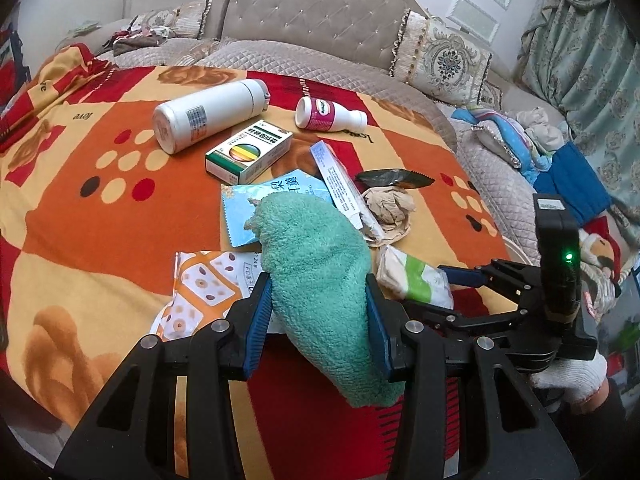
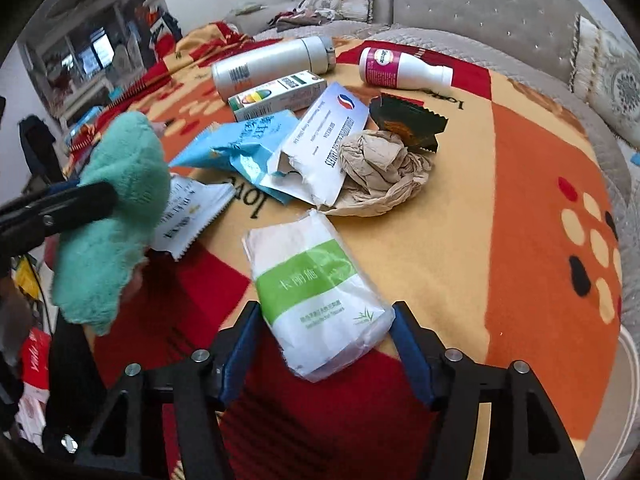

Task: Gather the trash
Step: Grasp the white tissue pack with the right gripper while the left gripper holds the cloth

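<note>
Through the left wrist view I see my left claw (image 1: 318, 316) pinching a fluffy green cloth (image 1: 320, 280) between its blue pads, held above a surface covered by an orange, red and cream blanket (image 1: 100, 216). Beyond the cloth lies the trash: a light blue wrapper (image 1: 248, 208), a torn white carton (image 1: 344, 188), a crumpled brown paper (image 1: 390, 208), a dark wrapper (image 1: 394, 178), a green-and-white box (image 1: 248, 152), a white flask (image 1: 204, 114) on its side and a small white bottle (image 1: 328, 114). A patterned orange packet (image 1: 200, 292) lies just left of the claw. To the right, a gloved hand (image 1: 568, 376) carries the other tool.

Through the right wrist view, my right claw (image 2: 326, 344) is spread, its pads on either side of a white tissue pack (image 2: 320, 296) with a green band, not pressing it; the pack lies on the blanket. The green cloth hangs at the left.
</note>
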`<state>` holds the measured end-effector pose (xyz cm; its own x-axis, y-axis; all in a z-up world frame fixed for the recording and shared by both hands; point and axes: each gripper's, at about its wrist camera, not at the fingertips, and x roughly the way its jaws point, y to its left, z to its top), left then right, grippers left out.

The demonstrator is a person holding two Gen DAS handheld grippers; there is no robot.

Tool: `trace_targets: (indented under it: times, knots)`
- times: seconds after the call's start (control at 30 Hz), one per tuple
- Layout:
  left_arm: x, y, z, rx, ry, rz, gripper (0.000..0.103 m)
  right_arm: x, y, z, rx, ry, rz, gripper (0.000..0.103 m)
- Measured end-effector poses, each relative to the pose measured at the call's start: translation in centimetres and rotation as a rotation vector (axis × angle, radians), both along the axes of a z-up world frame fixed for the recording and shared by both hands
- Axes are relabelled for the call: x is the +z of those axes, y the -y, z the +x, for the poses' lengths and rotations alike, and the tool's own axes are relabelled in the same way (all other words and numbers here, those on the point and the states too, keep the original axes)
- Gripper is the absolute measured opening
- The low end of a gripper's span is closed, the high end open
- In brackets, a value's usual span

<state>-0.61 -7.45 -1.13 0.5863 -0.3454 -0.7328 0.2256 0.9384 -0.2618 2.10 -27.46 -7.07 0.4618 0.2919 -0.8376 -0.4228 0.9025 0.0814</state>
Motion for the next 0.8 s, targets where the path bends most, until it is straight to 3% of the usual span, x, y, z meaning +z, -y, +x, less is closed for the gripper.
trace_targets:
  times: [0.13,0.23,0.33,0.4,0.43,0.53,0.8]
  knots:
    - [0.0,0.1,0.0,-0.004,0.000,-0.002,0.042,0.8,0.1,0.0,0.009,0.025,0.013,0.064]
    - [0.1,0.4,-0.3,-0.010,0.002,-0.002,0.042,1.1,-0.5,0.4,0.027,0.044,-0.016,0.072]
    - [0.1,0.6,-0.5,-0.013,0.001,-0.004,0.042,0.2,-1.2,1.0,0.045,0.022,-0.041,0.071]
    - [0.1,0.8,-0.5,-0.016,0.001,-0.003,0.042,-0.4,-1.5,0.7,0.043,0.034,-0.056,0.063]
    - [0.1,0.9,-0.5,-0.018,0.000,-0.004,0.042,-0.4,-1.6,0.2,0.043,0.057,-0.061,0.045]
    - [0.2,1.5,-0.5,-0.029,0.001,-0.006,0.042,0.2,-0.8,-0.6,0.018,0.058,-0.001,0.028]
    - [0.9,4.4,-0.8,-0.082,0.019,-0.013,0.042,1.9,3.1,-3.4,-0.093,0.076,0.170,0.026]
